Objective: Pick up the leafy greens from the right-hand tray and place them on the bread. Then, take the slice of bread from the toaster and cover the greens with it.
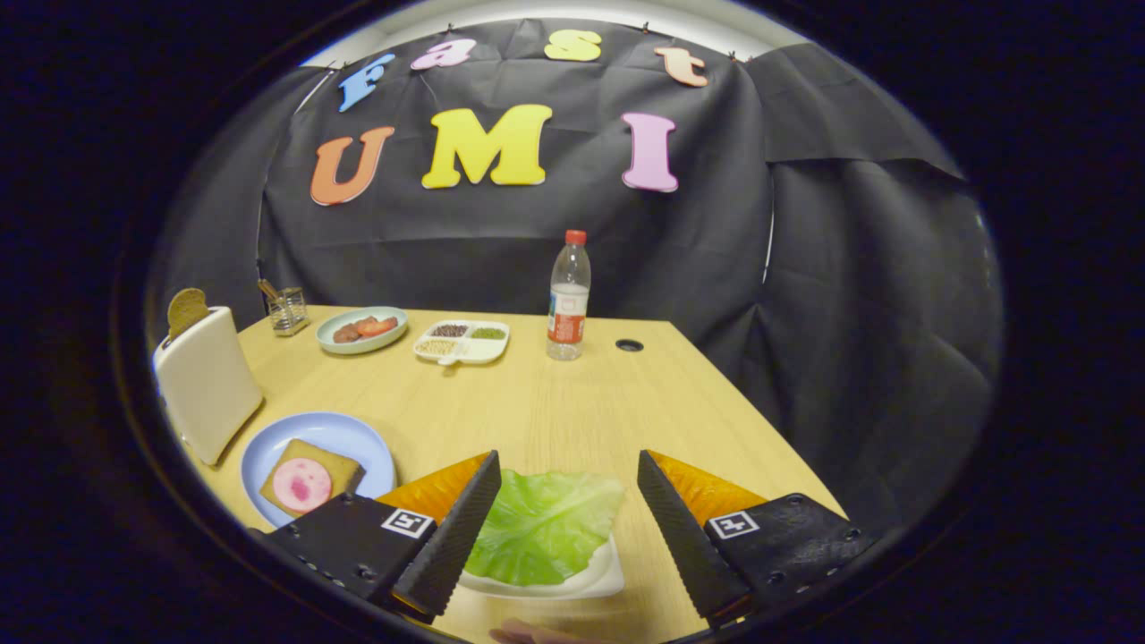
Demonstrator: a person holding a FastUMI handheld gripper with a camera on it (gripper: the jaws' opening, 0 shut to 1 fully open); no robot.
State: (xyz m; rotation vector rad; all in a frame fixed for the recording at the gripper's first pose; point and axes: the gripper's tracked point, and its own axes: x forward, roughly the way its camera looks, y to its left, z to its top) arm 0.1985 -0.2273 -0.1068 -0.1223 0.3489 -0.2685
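Light wooden table (pixel 555 402). White toaster (pixel 206 380), brown bread slice (pixel 186 310) upright in it. Round blue plate (pixel 353 443) bearing square bread (pixel 313 478). Gripper (pixel 568 483): spread wide, flanking pale green leafy greens (pixel 546 523) on white tray (pixel 599 577).

I log the gripper (pixel 565 487) with its fingers (pixel 465 528) spread wide, holding nothing, one on each side of the leafy greens (pixel 546 523). The greens lie on a white tray (pixel 590 581) between the fingers, on the wooden surface (pixel 555 411). Left of the fingers: a blue plate (pixel 344 434) carrying a bread slice (pixel 335 465) topped with a pink round of meat (pixel 301 484). Beside it, a white toaster (pixel 206 380) with a slice of bread (pixel 186 309) standing up out of it. Beyond: a green plate (pixel 362 329) of food, a divided dish (pixel 462 342), a clear bottle (pixel 569 300) with a red cap, a small glass holder (pixel 288 310).
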